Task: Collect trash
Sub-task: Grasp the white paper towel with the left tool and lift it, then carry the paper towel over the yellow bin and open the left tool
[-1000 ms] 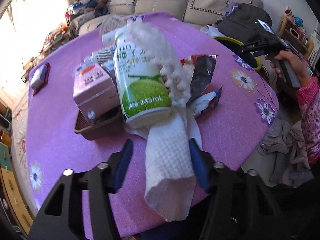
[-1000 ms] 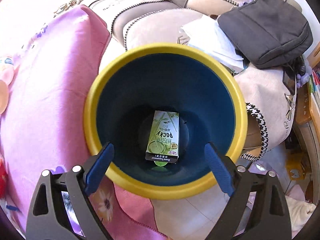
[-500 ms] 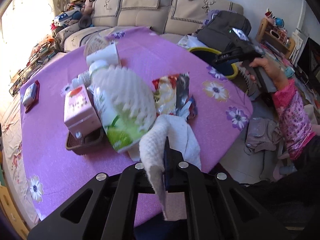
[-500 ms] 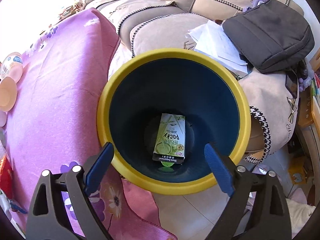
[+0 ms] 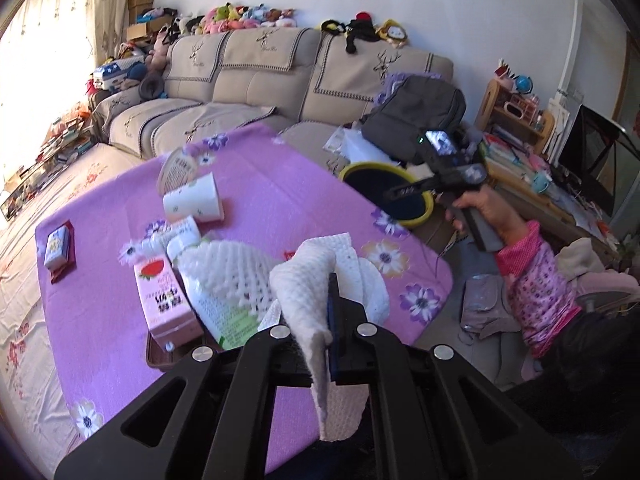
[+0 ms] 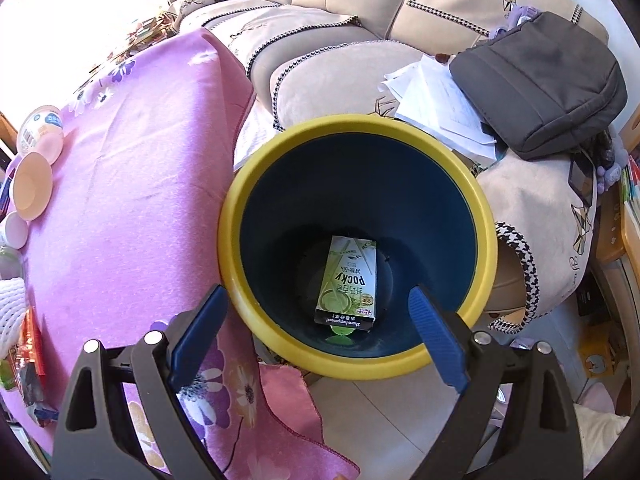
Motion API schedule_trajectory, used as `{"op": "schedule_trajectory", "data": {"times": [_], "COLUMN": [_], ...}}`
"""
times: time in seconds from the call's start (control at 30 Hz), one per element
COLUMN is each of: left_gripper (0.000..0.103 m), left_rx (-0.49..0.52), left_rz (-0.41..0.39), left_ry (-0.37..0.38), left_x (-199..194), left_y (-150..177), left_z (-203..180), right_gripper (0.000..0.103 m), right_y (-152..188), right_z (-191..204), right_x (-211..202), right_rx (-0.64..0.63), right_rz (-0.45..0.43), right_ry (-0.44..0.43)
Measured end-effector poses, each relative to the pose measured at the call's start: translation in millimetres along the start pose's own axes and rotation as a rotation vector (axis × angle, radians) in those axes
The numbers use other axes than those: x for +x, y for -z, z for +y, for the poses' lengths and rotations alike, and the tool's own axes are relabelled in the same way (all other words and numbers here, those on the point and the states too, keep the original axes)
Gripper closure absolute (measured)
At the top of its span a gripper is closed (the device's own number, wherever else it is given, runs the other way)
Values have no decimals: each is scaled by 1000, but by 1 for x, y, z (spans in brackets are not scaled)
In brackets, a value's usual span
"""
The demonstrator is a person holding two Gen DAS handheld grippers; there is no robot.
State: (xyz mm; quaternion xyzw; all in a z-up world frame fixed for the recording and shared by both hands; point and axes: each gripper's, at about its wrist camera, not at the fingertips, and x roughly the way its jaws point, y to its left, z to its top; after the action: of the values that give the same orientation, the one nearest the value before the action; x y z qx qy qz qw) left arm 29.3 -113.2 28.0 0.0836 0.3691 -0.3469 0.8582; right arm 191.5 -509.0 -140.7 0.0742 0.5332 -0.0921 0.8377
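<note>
Left gripper [image 5: 320, 320] was clamped on the white paper towel [image 5: 308, 280], which drooped lengthwise past the fingers. The yellow-rimmed bin [image 5: 386, 192] lay beyond the towel, off the table's far-right edge. Right gripper [image 6: 316, 328], fingers apart and empty, hung over that bin [image 6: 356, 364], nearer it; Pocky box [image 6: 348, 280] inside.

gripper [image 6: 316, 320]: black frame; blue pads (ribbed); silver screws | sleeve [image 5: 536, 288]: pink floral

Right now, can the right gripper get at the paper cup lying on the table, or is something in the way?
Probably yes. The right gripper is open and empty above the bin beside the table. The purple cloth between it and the paper cup looks bare, though that is a long reach.
</note>
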Motion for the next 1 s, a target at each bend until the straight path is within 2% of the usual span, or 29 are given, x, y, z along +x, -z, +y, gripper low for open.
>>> {"op": "schedule_trajectory", "data": {"times": [0.2,0.3,0.43,0.73,1.0], "left_gripper": [99,98,98,98,98], "left_rx": [35,63,103,184,225], "left_rz": [-58,-80,-76,-11,101], "left_ry": [7,-11,3,43,72], "left_x": [-14,-7,15,125,261], "left_y": [-34,-55,-84,-165,-212], "left_z": [-7,-10,-24,-63,-122], "right_gripper": [16,16,16,16,16], "right_y": [2,5,8,20,32], "right_z": [-2,-9,-20,-52,-89], "right_x": [-12,-22,-35,-53,-53], "right_rx": [7,20,41,86,149], "right_rz": [-29,-52,-83,-137,-147], "right_ry": [3,2,-1,15,43]}}
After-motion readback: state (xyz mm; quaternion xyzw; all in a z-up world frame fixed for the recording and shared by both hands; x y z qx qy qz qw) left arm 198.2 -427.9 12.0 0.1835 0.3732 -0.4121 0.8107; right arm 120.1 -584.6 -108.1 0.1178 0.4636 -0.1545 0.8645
